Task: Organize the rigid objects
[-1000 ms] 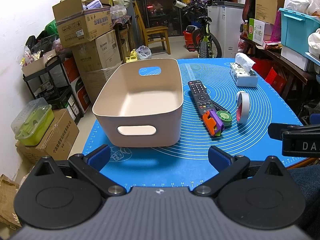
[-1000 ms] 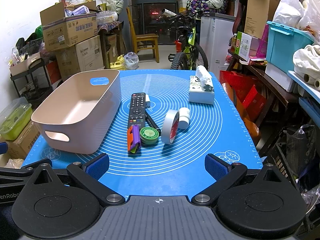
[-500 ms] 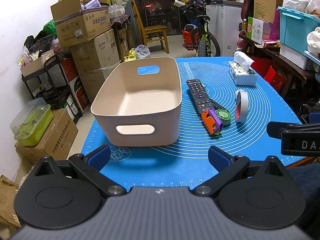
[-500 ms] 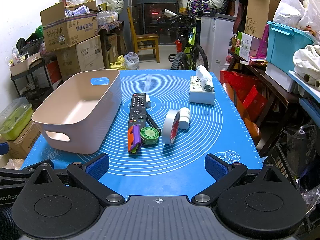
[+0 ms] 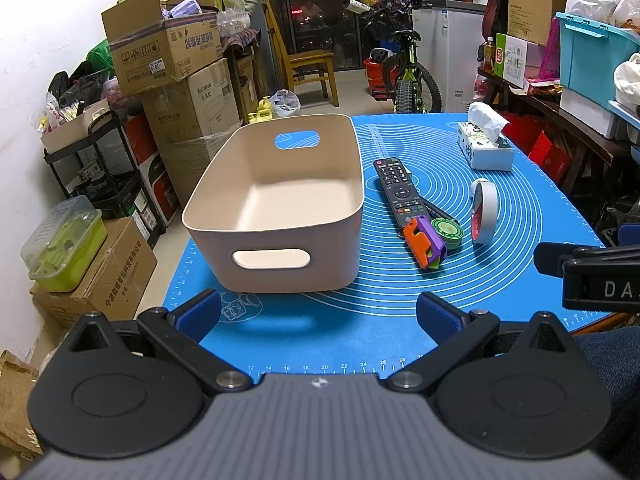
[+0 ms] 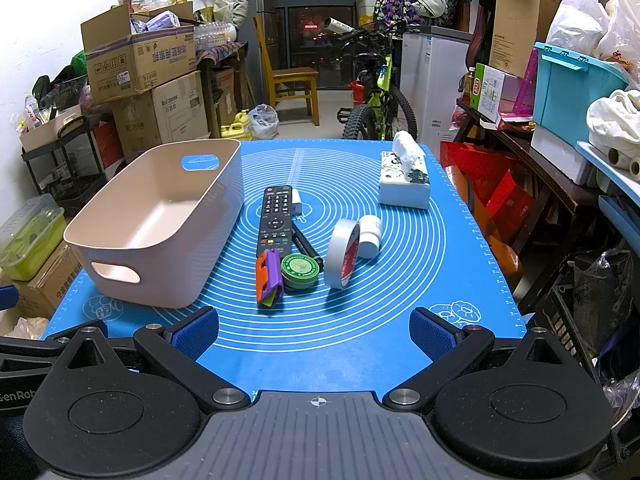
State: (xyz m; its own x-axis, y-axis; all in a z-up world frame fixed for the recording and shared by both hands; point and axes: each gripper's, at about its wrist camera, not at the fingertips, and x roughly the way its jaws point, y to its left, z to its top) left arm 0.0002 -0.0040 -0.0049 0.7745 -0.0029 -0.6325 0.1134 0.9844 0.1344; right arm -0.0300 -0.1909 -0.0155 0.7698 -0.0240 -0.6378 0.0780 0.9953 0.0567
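An empty beige bin (image 5: 280,204) (image 6: 160,224) stands on the left of the blue mat (image 5: 520,264) (image 6: 400,312). To its right lie a black remote (image 5: 400,190) (image 6: 275,220), an orange and purple folding tool (image 5: 424,244) (image 6: 268,278), a green round tin (image 5: 447,232) (image 6: 300,270), a black marker (image 6: 306,246), a tape roll on edge (image 5: 485,210) (image 6: 343,252) and a small white jar (image 6: 369,236). My left gripper (image 5: 318,312) is open at the mat's near edge, in front of the bin. Open too, my right gripper (image 6: 314,330) faces the small items, holding nothing.
A tissue box (image 5: 484,148) (image 6: 404,184) sits at the mat's far right. Cardboard boxes (image 5: 160,56), a black shelf rack (image 5: 100,168), a wooden chair (image 6: 292,84) and a bicycle (image 6: 376,104) crowd the room beyond the table. A blue crate (image 6: 572,88) stands on the right shelf.
The left wrist view has shifted slightly, the bin now sitting a touch lower and left in it. Nothing on the mat has moved and both grippers stay open.
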